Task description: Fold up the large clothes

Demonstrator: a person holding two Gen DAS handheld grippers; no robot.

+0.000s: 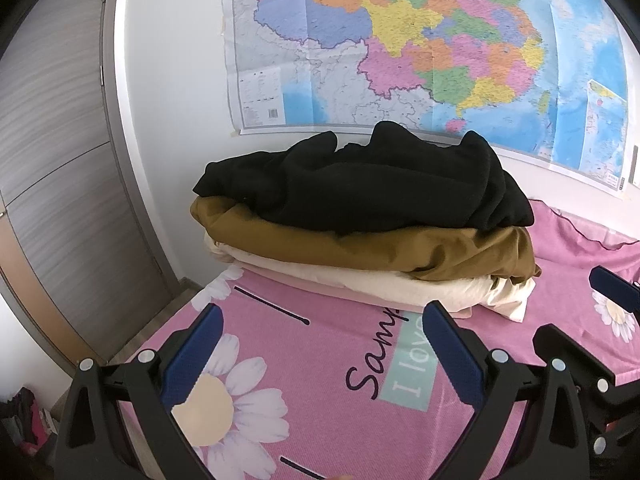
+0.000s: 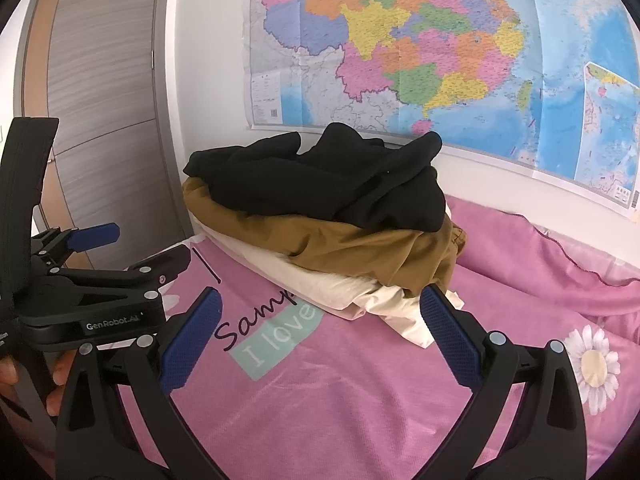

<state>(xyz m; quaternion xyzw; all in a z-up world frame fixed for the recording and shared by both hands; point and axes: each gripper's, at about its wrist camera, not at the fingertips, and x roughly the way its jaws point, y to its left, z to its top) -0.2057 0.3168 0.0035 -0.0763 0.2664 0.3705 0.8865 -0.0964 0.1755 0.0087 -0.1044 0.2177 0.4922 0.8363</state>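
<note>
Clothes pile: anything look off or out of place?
The black garment on top is bunched rather than flat, humped over the brown one. The cream layer's corner spills onto the pink bedsheet. Nothing looks damaged.

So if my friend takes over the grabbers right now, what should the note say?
Left tool: open, holding nothing, hovering over the pink bedsheet.
Right tool: open, holding nothing, beside the left one.
Clothes: one pile on the bed by the wall map. Black garment on top, rumpled; brown garment under it; cream garment lower down, with a thin pink layer at the bottom.
Done: the lower layers look stacked flat; whether they are properly folded cannot be told.
Left: the black one looks unfolded, so probably start there.
</note>
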